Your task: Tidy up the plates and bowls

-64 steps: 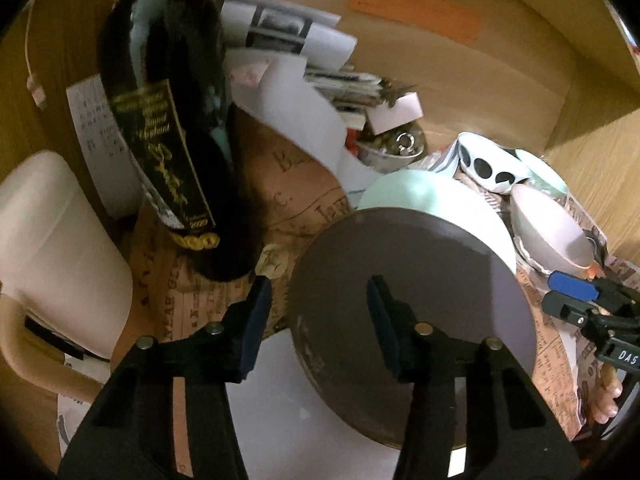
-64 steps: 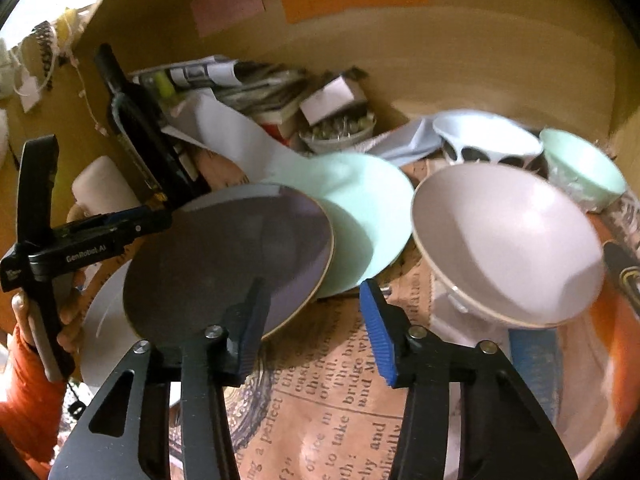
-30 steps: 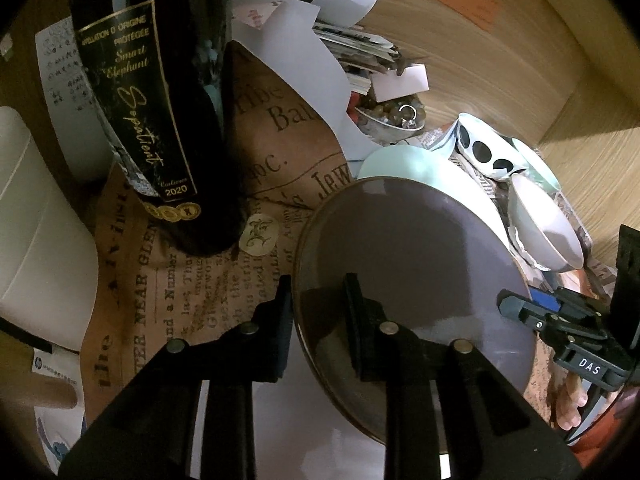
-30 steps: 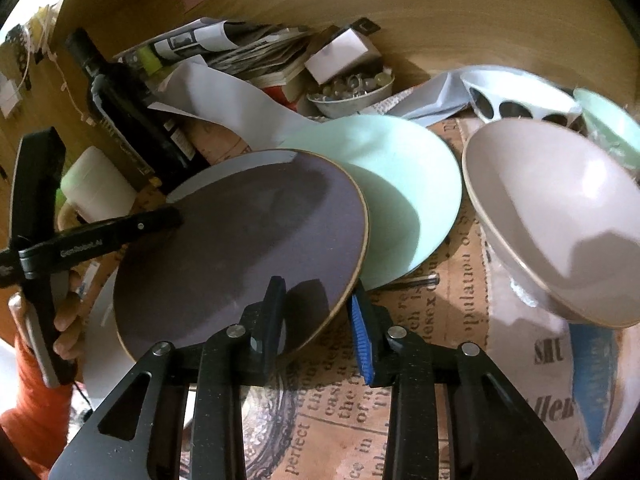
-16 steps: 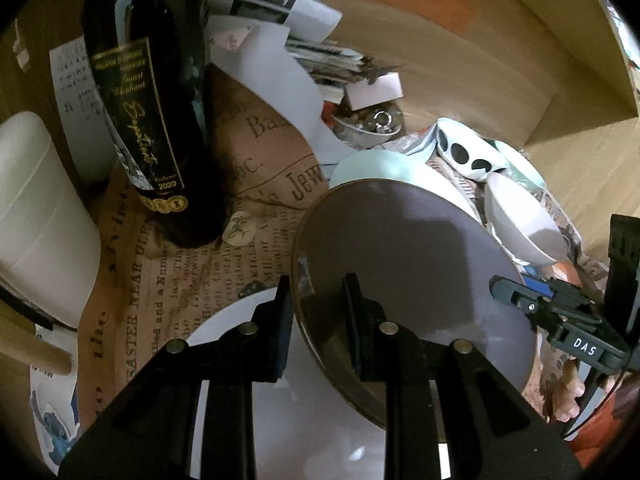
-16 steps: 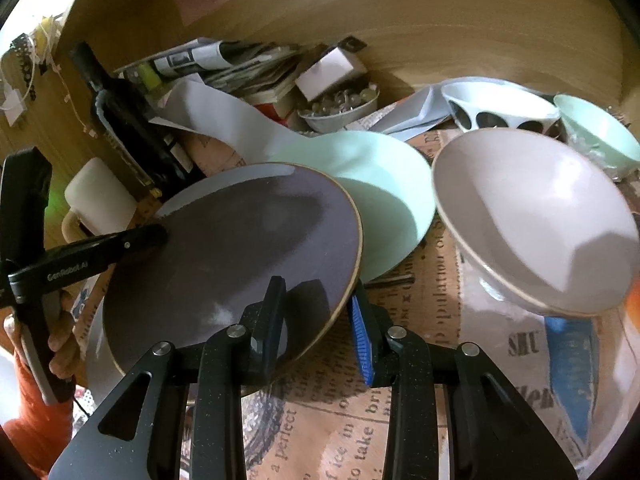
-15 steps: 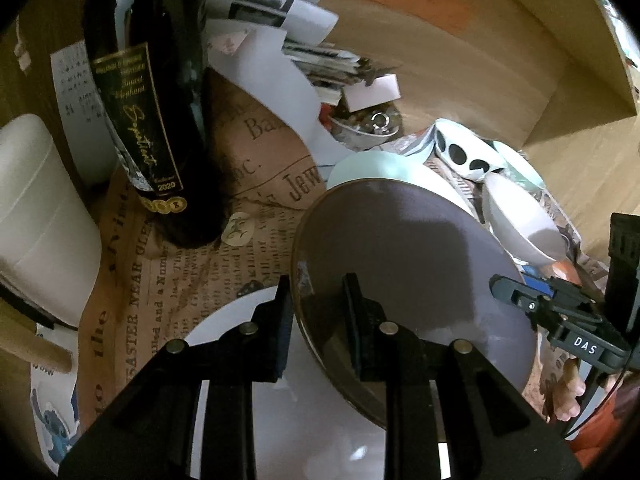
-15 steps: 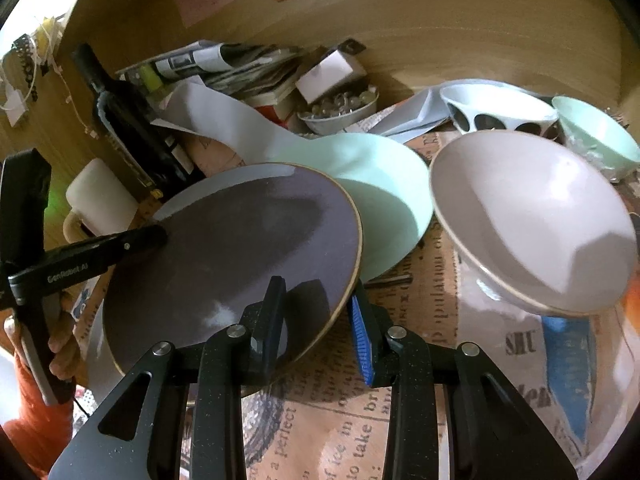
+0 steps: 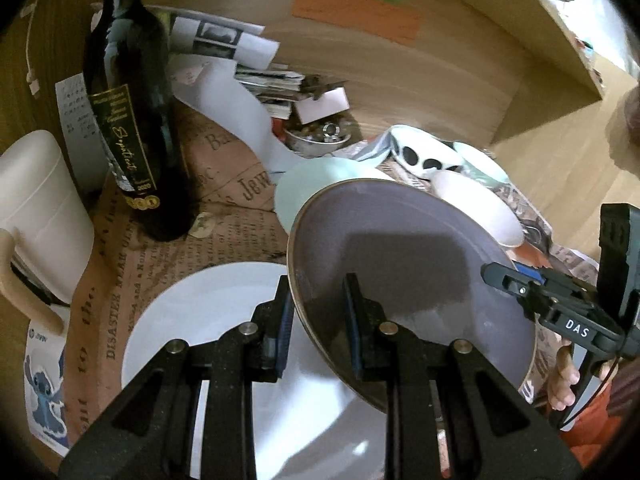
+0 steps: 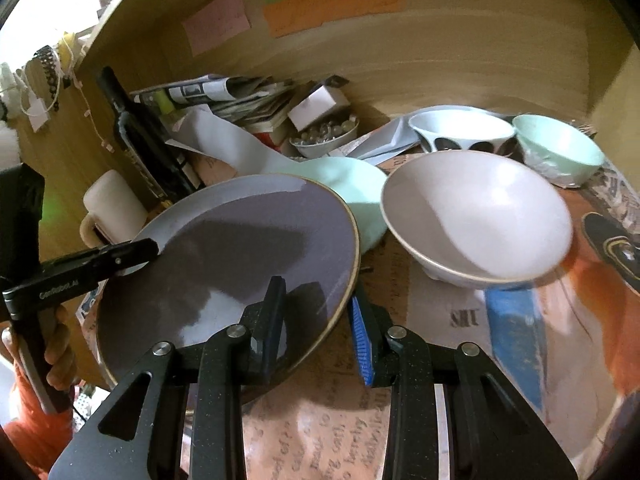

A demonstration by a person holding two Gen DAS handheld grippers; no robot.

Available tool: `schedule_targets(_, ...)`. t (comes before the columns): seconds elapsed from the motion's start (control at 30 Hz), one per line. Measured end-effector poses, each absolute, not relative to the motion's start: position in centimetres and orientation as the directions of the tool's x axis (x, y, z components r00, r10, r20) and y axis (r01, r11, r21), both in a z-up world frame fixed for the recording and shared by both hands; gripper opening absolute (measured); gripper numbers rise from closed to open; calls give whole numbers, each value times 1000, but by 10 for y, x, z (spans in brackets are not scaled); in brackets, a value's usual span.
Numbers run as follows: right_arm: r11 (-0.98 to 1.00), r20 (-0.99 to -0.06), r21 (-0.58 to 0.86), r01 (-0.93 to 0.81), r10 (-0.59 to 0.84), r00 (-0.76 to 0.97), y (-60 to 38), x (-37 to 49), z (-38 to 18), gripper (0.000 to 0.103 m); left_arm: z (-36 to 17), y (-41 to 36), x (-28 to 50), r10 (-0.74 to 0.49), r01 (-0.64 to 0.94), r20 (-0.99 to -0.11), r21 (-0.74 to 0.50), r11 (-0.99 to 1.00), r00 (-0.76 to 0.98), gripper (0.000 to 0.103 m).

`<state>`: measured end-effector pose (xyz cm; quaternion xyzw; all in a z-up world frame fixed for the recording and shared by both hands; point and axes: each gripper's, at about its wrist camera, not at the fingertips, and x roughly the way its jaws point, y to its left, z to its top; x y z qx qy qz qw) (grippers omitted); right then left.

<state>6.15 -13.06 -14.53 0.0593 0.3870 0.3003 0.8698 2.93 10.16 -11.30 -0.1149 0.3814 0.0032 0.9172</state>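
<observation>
Purple-grey plate [image 9: 404,264] sits tilted in the air between your two tools: your left gripper [image 9: 316,320] is clamped on its near rim, your right gripper [image 10: 320,312] pinches the opposite edge. Under it lies a white plate [image 9: 208,312] on the newsprint; a mint plate [image 10: 352,192] and pale bowl [image 10: 476,216] sit beyond.

Both wrist views look down close from opposite rims of the purple plate [image 9: 404,264], shared.
</observation>
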Motion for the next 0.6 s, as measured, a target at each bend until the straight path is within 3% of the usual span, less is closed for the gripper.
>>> schedule_targets(0.6,841,-640,301,-450,528,558,-178,23,-148,28,-120,47,1,-140,-37,-689,-236,971,711,23)
